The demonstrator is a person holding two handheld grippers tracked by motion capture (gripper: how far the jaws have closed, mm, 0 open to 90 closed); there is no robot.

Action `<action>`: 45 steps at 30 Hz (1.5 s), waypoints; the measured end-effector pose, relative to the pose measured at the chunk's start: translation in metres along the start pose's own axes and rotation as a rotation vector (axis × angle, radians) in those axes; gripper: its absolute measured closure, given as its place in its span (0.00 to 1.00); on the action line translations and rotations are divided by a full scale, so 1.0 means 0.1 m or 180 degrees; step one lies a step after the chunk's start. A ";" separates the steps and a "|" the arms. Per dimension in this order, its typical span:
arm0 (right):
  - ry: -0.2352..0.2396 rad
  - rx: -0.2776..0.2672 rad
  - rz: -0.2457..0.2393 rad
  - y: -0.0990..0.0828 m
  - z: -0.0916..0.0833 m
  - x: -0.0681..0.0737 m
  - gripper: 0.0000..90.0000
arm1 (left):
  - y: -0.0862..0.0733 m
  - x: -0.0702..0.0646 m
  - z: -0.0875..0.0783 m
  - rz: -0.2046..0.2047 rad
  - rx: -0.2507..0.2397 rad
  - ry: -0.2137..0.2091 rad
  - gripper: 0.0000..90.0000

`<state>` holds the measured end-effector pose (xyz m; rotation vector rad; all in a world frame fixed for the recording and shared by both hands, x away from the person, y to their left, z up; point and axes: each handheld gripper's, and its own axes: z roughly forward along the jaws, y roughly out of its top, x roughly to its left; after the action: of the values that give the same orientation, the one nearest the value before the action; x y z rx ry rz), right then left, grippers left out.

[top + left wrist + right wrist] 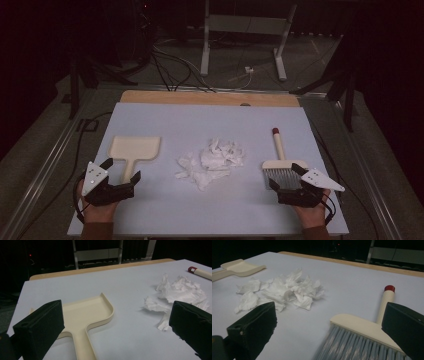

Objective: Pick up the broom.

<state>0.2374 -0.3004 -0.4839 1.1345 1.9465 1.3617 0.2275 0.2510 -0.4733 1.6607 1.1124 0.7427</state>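
a cream dustpan [135, 150] is seen lying flat on the pale blue mat [215, 210] at its left side, its handle pointing toward the person. the left gripper [122, 170] is held just behind that handle with its jaws spread wide and nothing clasped; in the left gripper view the handle of the dustpan [82, 322] runs up between the two black jaws without being pressed by either. at the right side of the mat a hand brush [281, 162] is laid with grey bristles toward the person and its red-tipped handle pointing away. the right gripper [287, 176] is poised over the bristles, jaws likewise released and holding nothing. a heap of crumpled white paper [212, 160] lies between dustpan and brush, apart from both.
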 end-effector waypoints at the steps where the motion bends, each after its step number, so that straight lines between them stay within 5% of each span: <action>1: 0.0000 0.0000 0.0000 0.00 0.00 0.00 0.00 | 0.00 0.00 0.00 -0.0002 0.0003 -0.0001 0.01; 9: -0.0095 -0.0003 0.0048 0.03 -0.03 0.02 0.00 | -0.02 -0.04 0.04 0.0067 0.0074 0.0041 0.01; 20: -0.0220 0.0051 0.0101 0.34 0.00 -0.06 0.00 | -0.05 -0.07 0.10 0.0062 0.0149 0.0067 0.01; 39: -0.0426 0.0283 0.0124 0.79 0.32 -0.35 0.00 | -0.09 -0.09 0.11 0.0011 0.0124 0.0066 0.01; 45: -0.0542 0.0397 0.0114 0.88 0.56 -0.49 0.00 | -0.10 -0.11 0.12 0.0041 0.0137 0.0047 0.01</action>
<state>0.3369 -0.3003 -0.4255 1.3047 1.9175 1.1341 0.2308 0.2375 -0.4863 1.7023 1.1361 0.7451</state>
